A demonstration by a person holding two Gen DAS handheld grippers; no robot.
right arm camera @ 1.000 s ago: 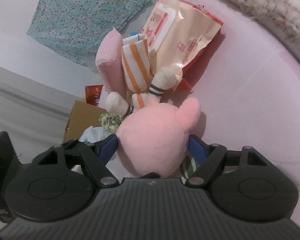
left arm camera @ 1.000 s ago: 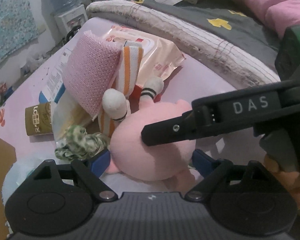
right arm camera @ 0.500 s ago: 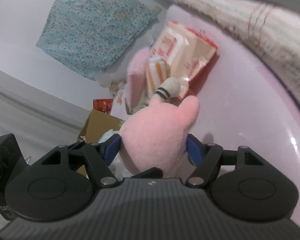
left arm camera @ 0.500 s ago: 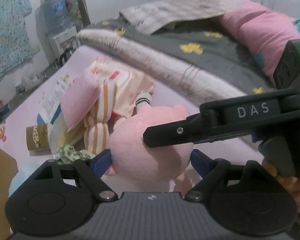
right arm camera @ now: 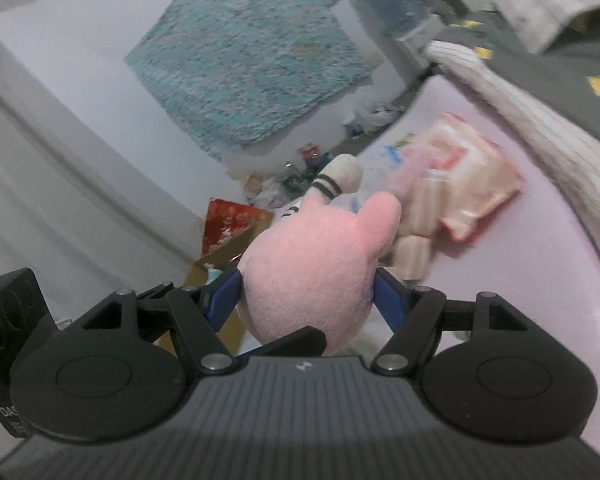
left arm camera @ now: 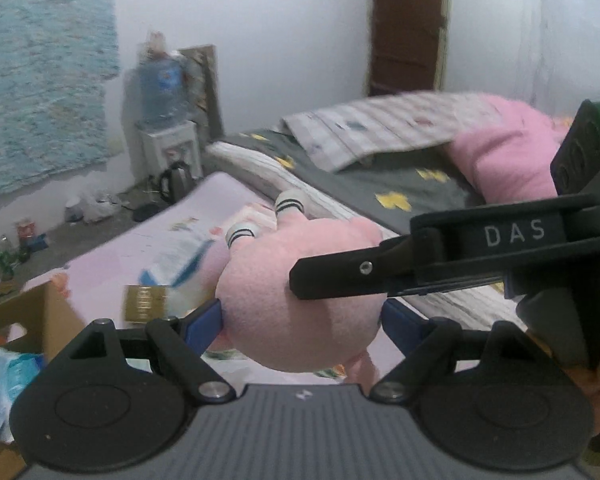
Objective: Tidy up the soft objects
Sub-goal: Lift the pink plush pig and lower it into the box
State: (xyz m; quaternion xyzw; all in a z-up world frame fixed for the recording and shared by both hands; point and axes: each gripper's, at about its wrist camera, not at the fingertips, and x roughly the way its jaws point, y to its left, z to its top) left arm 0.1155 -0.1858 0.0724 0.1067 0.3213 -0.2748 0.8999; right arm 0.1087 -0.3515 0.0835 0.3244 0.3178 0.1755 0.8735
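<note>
A pink plush toy [left arm camera: 284, 304] with white, black-striped feet is held in the air above the pink table [left arm camera: 132, 248]. My left gripper [left arm camera: 302, 318] is shut on its round body from both sides. My right gripper [right arm camera: 308, 292] is shut on the same plush toy [right arm camera: 312, 276] too; its black finger [left arm camera: 380, 272] crosses the toy from the right in the left wrist view. A peach wipes packet [right arm camera: 472, 188] and rolled striped cloths [right arm camera: 416, 224] lie on the table [right arm camera: 520, 280] beyond the toy.
An open cardboard box [left arm camera: 32, 320] holding pale blue items stands low on the left; it also shows in the right wrist view [right arm camera: 220, 264]. A gold tin [left arm camera: 144, 304] lies on the table. A bed with grey blanket [left arm camera: 380, 184] runs along the right. Floor clutter lies by the wall.
Both grippers have lifted the plush toy up off the table and tilted upward; the pile of cloths and the packet stayed behind, lower and farther off.
</note>
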